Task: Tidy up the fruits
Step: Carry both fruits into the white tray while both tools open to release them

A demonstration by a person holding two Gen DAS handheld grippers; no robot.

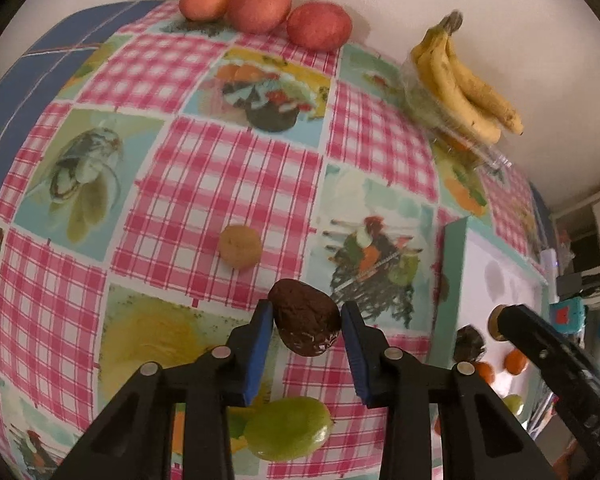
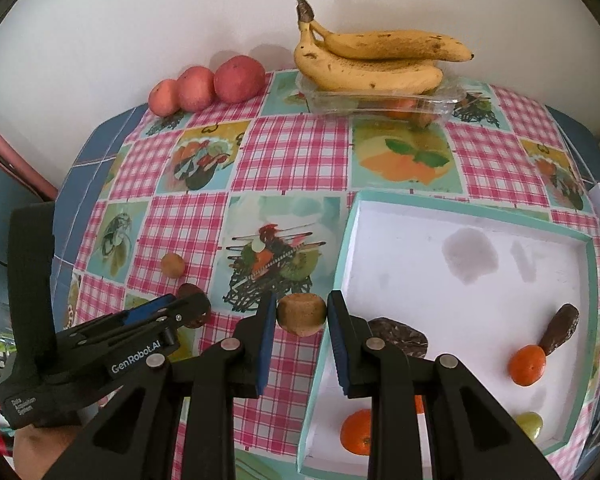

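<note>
Two grippers are loaded. Left gripper (image 1: 306, 320) has its blue pads clamped on a dark, wrinkled avocado (image 1: 305, 322), just left of the white tray (image 2: 460, 240). Right gripper (image 2: 302, 316) is closed on a small brown kiwi (image 2: 302, 315) at the tray's left rim (image 2: 342, 240). Both fruits are judged light, soft-skinned and easily bruised: hold across the widest middle with modest pressure. The avocado's pale lower patch is possibly damage; blur prevents confirmation.
</note>
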